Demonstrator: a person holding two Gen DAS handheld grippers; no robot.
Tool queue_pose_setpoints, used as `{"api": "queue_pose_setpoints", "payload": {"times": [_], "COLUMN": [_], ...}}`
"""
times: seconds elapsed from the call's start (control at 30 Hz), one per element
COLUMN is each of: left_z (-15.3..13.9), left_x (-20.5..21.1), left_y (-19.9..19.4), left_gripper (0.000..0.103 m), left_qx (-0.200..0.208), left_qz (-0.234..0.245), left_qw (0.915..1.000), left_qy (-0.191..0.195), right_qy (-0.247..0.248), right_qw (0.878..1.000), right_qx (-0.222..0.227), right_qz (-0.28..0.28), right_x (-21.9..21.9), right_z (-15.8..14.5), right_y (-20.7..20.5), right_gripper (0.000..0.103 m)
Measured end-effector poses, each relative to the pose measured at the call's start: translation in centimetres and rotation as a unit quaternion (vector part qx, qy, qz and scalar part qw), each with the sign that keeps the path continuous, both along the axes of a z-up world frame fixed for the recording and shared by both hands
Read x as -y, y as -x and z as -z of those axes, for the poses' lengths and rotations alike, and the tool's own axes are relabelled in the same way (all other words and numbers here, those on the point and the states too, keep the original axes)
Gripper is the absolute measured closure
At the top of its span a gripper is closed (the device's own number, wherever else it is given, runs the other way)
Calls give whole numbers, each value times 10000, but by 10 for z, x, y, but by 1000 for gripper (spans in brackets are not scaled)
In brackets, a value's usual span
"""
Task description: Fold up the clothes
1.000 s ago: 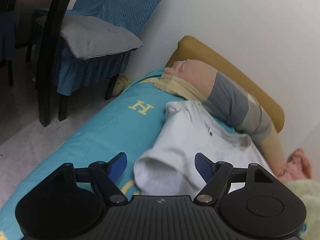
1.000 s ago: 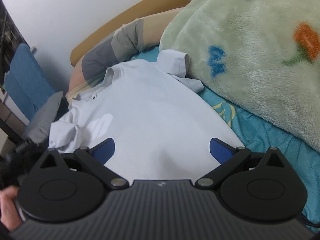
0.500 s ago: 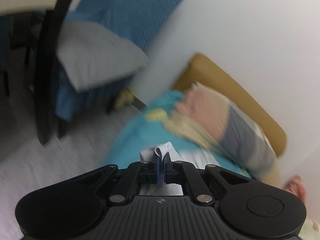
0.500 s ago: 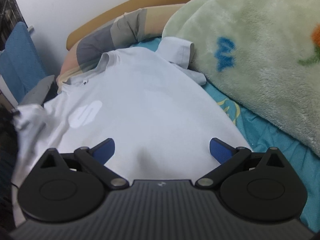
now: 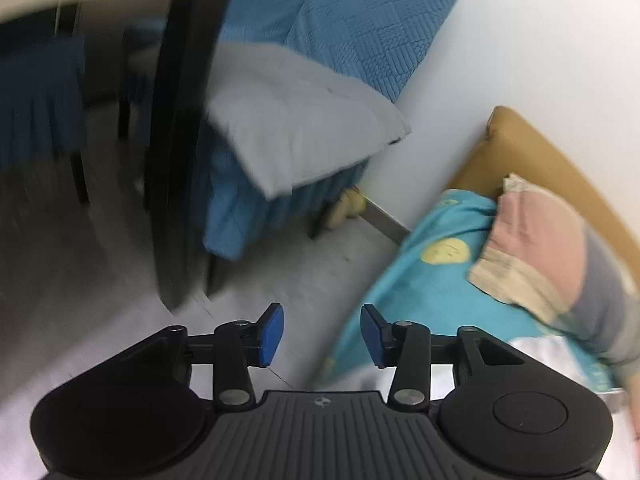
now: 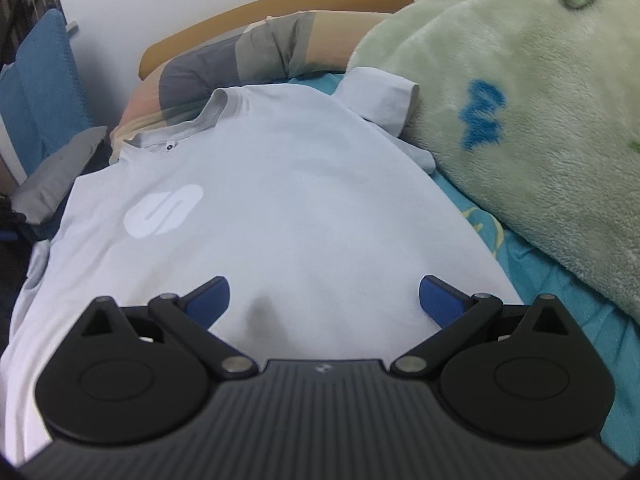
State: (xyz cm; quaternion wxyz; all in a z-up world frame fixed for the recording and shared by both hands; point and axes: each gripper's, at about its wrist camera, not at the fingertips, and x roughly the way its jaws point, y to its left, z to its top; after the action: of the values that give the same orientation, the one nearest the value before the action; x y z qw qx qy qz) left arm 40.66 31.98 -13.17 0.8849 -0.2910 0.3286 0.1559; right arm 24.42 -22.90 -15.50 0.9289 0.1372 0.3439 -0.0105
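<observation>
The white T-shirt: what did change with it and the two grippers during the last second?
The left gripper closed on the near sleeve, pulled it out toward the bed's edge, and now its jaws are opening with nothing between them. The white T-shirt lies flatter, that sleeve spread. The right gripper stayed wide open above the hem; the green blanket did not move.

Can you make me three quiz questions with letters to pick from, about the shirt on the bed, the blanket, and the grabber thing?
1. Where does the white T-shirt lie?
A. on the floor
B. spread on the bed
C. over a chair

2. What colour is the fluffy blanket beside it?
A. pale green
B. red
C. black

3. How are the right gripper jaws?
A. shut on the shirt
B. open over the shirt
C. holding the blanket

Answers:
1. B, it lies flat on the teal sheet.
2. A, pale green with coloured shapes.
3. B, both blue pads stand wide apart, gripping nothing.
</observation>
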Motion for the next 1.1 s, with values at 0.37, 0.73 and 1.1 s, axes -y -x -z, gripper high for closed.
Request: {"api": "queue_pose_setpoints", "payload": {"times": [0.37, 0.73, 1.1], "left_z": [44, 57, 38], "left_x": [9, 31, 20], "left_y": [99, 81, 23], "left_gripper": [31, 23, 97], "left_qx": [-91, 203, -285], "left_qz": [-436, -470, -692], "left_qw": [9797, 9686, 9969], "left_qy": [1956, 2432, -229], "right_qy": [0, -49, -3], "right_qw": [9999, 9997, 9997], "right_qx": [90, 25, 33], "right_qz": [-105, -227, -234], "right_x": [-5, -11, -16], "right_z": [-8, -6, -4], "right_y": [13, 11, 9], "right_gripper": [0, 0, 0]}}
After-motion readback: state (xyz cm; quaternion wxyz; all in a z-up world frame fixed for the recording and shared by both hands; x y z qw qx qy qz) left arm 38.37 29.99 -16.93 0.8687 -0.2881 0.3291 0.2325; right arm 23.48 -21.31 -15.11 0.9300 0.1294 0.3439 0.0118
